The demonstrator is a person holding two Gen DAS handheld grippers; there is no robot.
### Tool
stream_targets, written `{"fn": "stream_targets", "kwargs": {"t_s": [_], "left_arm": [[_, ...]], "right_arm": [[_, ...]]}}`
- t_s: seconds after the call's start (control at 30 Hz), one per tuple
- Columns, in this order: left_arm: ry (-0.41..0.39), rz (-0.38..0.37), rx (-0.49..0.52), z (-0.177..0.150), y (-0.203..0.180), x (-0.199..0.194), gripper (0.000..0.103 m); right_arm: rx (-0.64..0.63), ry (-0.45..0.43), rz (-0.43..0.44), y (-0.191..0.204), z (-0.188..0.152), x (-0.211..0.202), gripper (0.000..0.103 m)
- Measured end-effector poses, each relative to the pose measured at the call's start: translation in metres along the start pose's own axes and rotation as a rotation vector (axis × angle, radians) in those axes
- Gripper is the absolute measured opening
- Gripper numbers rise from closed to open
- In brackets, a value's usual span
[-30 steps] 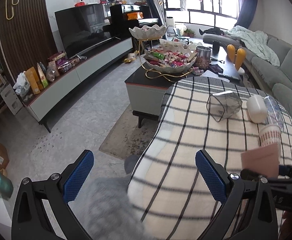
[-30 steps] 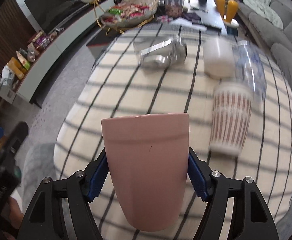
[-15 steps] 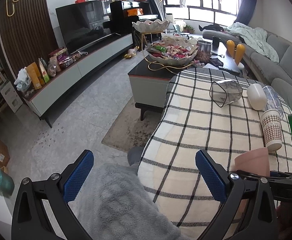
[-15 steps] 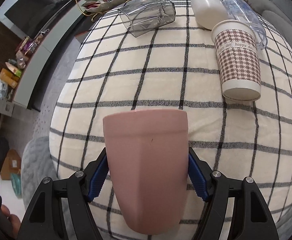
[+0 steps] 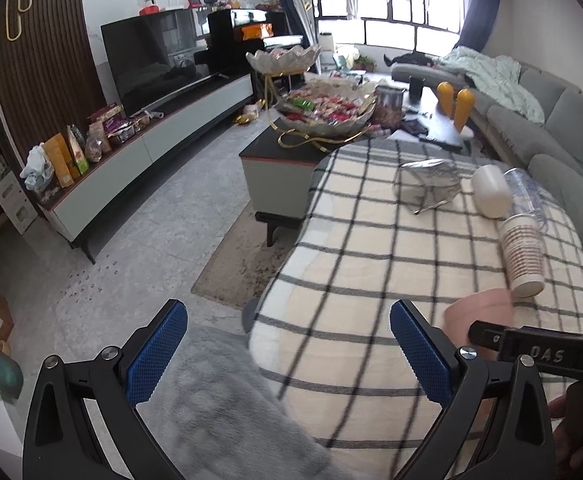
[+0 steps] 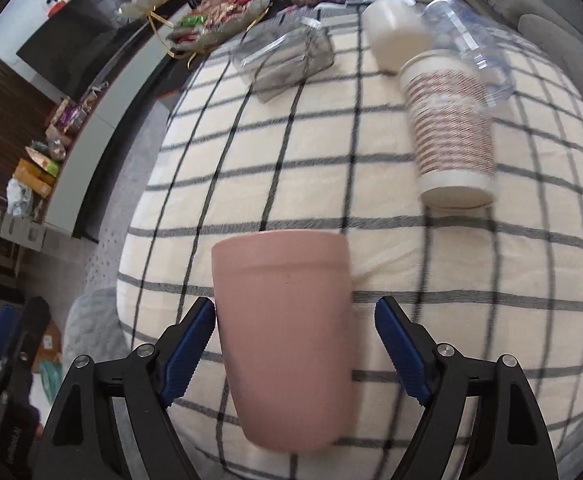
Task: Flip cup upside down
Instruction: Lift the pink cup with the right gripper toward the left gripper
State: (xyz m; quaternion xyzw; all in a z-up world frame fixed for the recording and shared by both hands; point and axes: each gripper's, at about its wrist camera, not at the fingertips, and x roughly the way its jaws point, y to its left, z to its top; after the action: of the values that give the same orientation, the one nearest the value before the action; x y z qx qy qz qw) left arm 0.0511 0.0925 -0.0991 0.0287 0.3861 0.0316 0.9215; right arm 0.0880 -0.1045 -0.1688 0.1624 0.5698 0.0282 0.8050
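Observation:
A pink cup (image 6: 285, 340) stands upside down on the checked cloth (image 6: 371, 184), rim down, between the blue pads of my right gripper (image 6: 295, 344). The gripper's jaws stand open: the right pad (image 6: 401, 354) is clear of the cup, the left pad (image 6: 189, 354) is at its side. The cup also shows in the left wrist view (image 5: 479, 312), behind the right gripper's black arm. My left gripper (image 5: 287, 352) is open and empty, over the near left edge of the cloth.
A patterned paper cup (image 6: 449, 132) stands upside down to the far right. Behind it lie a white cup (image 6: 397, 36), a clear plastic cup (image 6: 471, 48) and a glass tumbler (image 6: 287, 56) on its side. A coffee table (image 5: 291, 156) with snack bowls stands beyond.
My right gripper has opened: it was shut on the pink cup, and now its right pad is off the cup. The camera has shifted a little over the cloth. The left gripper stays open.

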Motion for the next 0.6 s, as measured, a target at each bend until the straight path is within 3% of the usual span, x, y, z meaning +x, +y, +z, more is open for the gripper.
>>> {"fn": "stream_targets", "kwargs": {"t_s": [0.1,0.3,0.47,0.6], "left_arm": [[-0.078,-0.023,-0.03,-0.009,-0.014,-0.017,0.103],[-0.244,-0.148,-0.021,-0.032,-0.058,-0.049,0.103],[-0.253,-0.171,0.018,-0.05,-0.097,-0.045,0.103],[-0.201,-0.167,0.05,-0.068,-0.124,-0.027,0.103]], "right_arm": [[-0.004,-0.083,-0.024,-0.01,-0.004,-0.031,0.082],[0.007,-0.264,-0.13,-0.046,-0.02,-0.098,0.084],[0.029,-0.372,-0.217,-0.074,-0.037,-0.128,0.085],[0.053,-0.43,-0.291,-0.095,-0.051,-0.133,0.085]]}}
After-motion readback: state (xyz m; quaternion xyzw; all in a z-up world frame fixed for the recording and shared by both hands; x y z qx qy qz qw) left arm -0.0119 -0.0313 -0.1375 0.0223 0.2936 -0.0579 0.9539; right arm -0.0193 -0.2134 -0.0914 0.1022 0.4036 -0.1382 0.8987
